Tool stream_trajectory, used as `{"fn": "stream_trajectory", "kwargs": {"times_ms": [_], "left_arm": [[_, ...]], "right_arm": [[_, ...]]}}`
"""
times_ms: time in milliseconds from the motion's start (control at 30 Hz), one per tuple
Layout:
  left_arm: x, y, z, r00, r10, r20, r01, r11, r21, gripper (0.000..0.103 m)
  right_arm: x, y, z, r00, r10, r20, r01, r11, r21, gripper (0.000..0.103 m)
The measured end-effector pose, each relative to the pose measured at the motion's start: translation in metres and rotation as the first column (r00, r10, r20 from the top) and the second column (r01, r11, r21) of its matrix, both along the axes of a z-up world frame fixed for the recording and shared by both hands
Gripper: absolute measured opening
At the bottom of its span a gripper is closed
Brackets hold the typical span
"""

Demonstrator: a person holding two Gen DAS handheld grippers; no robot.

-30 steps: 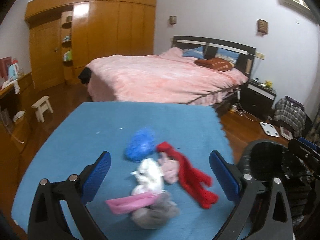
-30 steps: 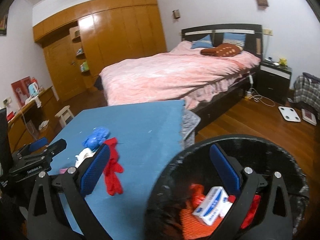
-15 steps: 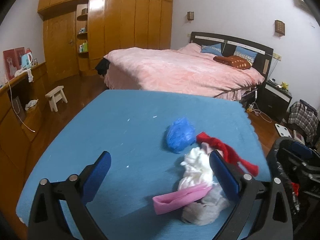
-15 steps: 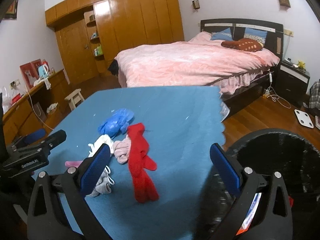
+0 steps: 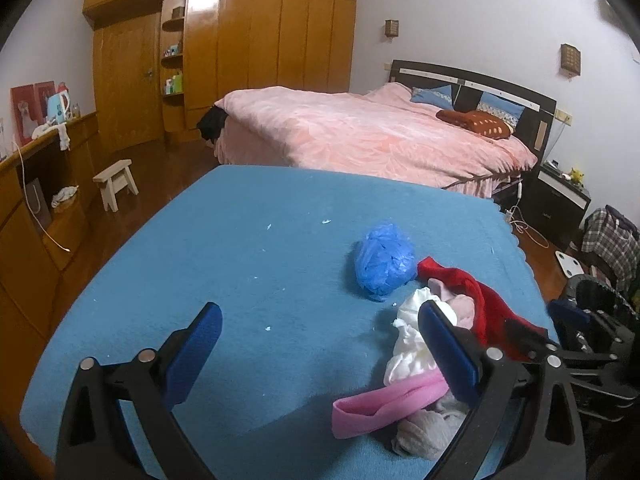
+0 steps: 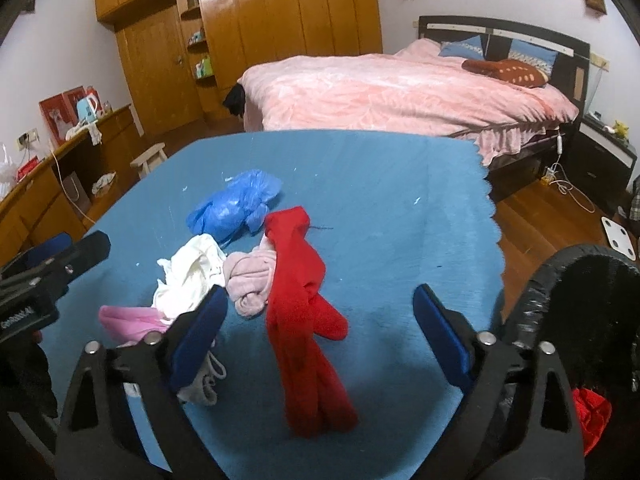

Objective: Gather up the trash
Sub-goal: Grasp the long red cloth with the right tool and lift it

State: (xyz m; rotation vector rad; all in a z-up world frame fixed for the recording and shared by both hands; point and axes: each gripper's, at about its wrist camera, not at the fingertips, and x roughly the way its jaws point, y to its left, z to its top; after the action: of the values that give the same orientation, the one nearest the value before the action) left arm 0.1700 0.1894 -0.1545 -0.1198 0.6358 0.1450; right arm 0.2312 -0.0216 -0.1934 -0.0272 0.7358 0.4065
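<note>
A small heap of trash lies on the blue-covered table (image 5: 248,264): a crumpled blue plastic bag (image 5: 384,260) (image 6: 236,204), a long red cloth (image 5: 480,300) (image 6: 304,312), a white cloth (image 5: 412,336) (image 6: 192,276), a pale pink cloth (image 6: 252,276), a pink band (image 5: 384,404) (image 6: 128,320) and a grey rag (image 5: 424,432). My right gripper (image 6: 320,298) hangs over the red cloth, which lies between its fingers untouched while the jaws are closing. My left gripper (image 5: 320,316) is open over bare table, its right finger in front of the white cloth.
A black trash bin (image 6: 580,300) with red and other scraps inside stands off the table's right edge. Beyond the table are a pink bed (image 5: 360,132), a wooden wardrobe (image 5: 240,48), a small stool (image 5: 116,184) and a counter along the left wall.
The right gripper has swung left from above the bin to the table, and the red cloth is now between its fingers. The left gripper has shifted left, so the heap sits at its right finger.
</note>
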Motion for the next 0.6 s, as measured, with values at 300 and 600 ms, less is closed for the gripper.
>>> {"fn": "stream_trajectory", "kwargs": {"times_ms": [300,600], "left_arm": [[0.005,-0.002,-0.002,1.000,-0.017,0.000,0.017,1.000,-0.014,0.096],[0.009,-0.008,-0.003,0.999,-0.040,-0.009,0.040,0.999,-0.017,0.095]], "right_arm": [[0.019,0.013,-0.020,0.994,0.045,-0.103,-0.047,0.999,-0.015,0.060],[0.022,0.016,-0.028,0.982,0.092,-0.162,-0.093,0.996,0.001,0.013]]}}
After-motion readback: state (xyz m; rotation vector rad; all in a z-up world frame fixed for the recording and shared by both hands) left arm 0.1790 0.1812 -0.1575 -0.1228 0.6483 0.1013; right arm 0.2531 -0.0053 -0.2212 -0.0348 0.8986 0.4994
